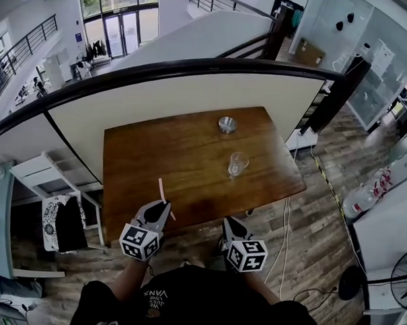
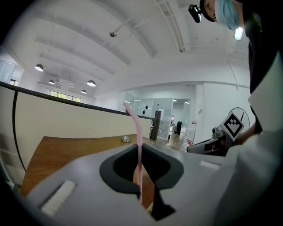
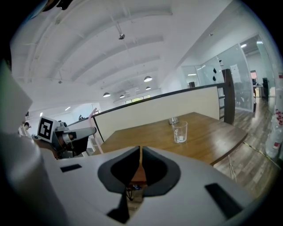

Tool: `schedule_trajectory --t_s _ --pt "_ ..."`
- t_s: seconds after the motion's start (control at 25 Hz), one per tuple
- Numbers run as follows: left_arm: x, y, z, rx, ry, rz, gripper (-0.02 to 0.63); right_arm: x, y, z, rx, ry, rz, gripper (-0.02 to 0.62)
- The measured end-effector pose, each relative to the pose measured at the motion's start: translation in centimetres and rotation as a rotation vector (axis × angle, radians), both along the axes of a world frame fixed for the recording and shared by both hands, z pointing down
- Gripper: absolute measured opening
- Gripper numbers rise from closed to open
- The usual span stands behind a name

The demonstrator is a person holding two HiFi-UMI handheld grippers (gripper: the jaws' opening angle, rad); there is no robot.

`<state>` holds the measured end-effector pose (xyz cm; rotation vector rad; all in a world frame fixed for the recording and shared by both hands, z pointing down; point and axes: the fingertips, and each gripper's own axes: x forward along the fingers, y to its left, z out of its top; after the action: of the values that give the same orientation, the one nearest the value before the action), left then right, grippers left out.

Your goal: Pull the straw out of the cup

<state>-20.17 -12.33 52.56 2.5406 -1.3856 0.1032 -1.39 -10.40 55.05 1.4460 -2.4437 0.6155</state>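
We are holding the left tongs [image 1: 162, 205] out ahead of our chest, pointing away from us and nearly level. Their jaws are pinching a thin pink straw [image 1: 161, 188] low on its stem, and it is rising upright between the pads with its bent top leaning aside. We are holding the right tongs [image 1: 228, 222] just beside them, tipped a little further down, jaws drawn together with nothing between them. Our left forearm [image 1: 127, 280] and right forearm [image 1: 262, 287] are reaching forward side by side, and the two tongs are sitting near each other, not touching.
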Motion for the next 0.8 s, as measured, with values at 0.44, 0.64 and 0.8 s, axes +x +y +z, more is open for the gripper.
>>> schedule_trajectory --t_s 0.44,0.64,0.8 --pt "-1.1 2.5 1.4 -0.028 0.019 -0.035 0.034 -1.4 1.0 0.6 -0.012 0.035 -0.036 0.014" --pt "-0.7 2.6 1.7 -0.036 0.025 -0.031 0.034 -1.4 0.7 0.6 -0.005 0.037 -0.038 0.013" --pt "-0.7 2.2 1.8 -0.038 0.024 -0.032 0.034 -1.2 0.4 0.6 -0.006 0.036 -0.032 0.012"
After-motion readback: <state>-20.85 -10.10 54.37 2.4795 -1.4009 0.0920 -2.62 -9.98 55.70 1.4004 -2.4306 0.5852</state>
